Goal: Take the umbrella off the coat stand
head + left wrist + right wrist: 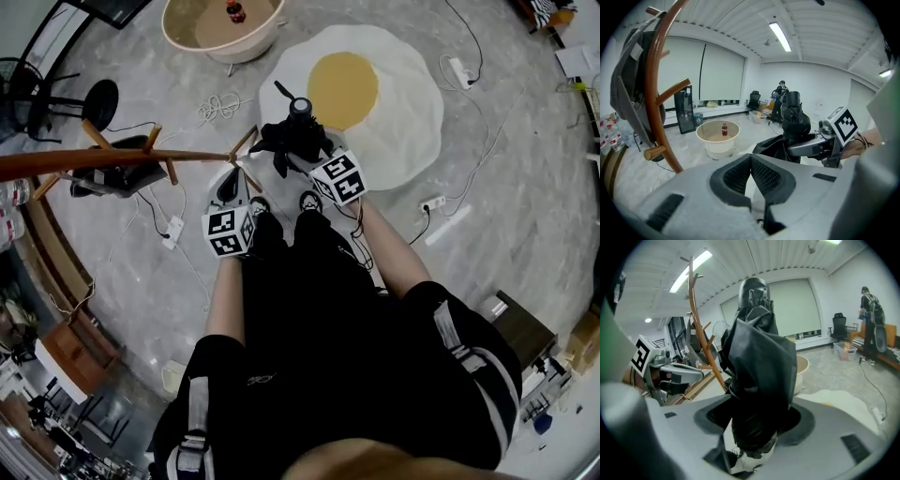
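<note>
My right gripper (305, 150) is shut on a folded black umbrella (298, 131), which stands upright between its jaws (759, 371). The umbrella hangs free of the wooden coat stand (141, 155), which stands to the left with its curved pole and pegs (701, 333). A dark garment (628, 93) hangs on the stand (658, 93). My left gripper (232, 183) is lower left of the umbrella, its pads together with nothing between them (751, 159). In the left gripper view the umbrella (790, 117) and the right gripper (806, 147) show at the right.
A white round tub (223, 26) with a red bottle in it stands on the floor ahead. An egg-shaped rug (394, 103) lies to the right. Cables and a power strip (431, 203) lie on the floor. A person (872, 324) stands far back.
</note>
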The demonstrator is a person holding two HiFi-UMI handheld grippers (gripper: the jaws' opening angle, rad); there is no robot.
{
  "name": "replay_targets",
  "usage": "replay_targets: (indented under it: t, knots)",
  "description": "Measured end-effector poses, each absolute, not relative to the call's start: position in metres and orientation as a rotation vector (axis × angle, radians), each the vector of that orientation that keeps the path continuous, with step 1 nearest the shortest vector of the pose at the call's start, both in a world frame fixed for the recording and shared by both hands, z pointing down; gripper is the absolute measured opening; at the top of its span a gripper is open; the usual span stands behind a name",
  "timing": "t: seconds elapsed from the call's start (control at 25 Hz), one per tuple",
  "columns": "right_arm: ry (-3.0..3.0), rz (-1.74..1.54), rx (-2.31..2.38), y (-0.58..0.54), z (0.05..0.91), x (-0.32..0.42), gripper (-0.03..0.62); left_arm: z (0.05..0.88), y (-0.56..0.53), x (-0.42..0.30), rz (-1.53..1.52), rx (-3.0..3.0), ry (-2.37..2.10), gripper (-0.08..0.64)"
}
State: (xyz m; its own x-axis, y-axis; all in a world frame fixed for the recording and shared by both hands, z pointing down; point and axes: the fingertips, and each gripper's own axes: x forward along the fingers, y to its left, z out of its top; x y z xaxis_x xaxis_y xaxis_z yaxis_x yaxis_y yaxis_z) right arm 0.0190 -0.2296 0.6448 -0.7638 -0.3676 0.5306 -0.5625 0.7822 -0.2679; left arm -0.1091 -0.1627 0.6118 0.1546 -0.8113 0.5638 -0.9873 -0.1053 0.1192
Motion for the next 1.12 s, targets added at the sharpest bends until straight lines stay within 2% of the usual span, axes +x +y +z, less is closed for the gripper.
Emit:
replay_targets:
  t: [0.4, 0.84, 1.12]
  knots:
    - [-2.399, 0.694, 1.165, -0.198, 0.629, 0.086, 0.259, 0.593, -0.185, -0.07, 0.53, 2.253, -1.446, 0.0]
    - [-2.254, 0.673, 1.572, -0.114, 0.581, 0.121, 0.259, 0.558, -0.141, -0.062, 0.445, 2.434, -1.234, 0.0]
    - [-2.209, 0.614, 1.77, -0.072, 0.527, 0.162, 0.259, 0.509, -0.135, -0.001, 0.367, 2.606, -1.079, 0.0]
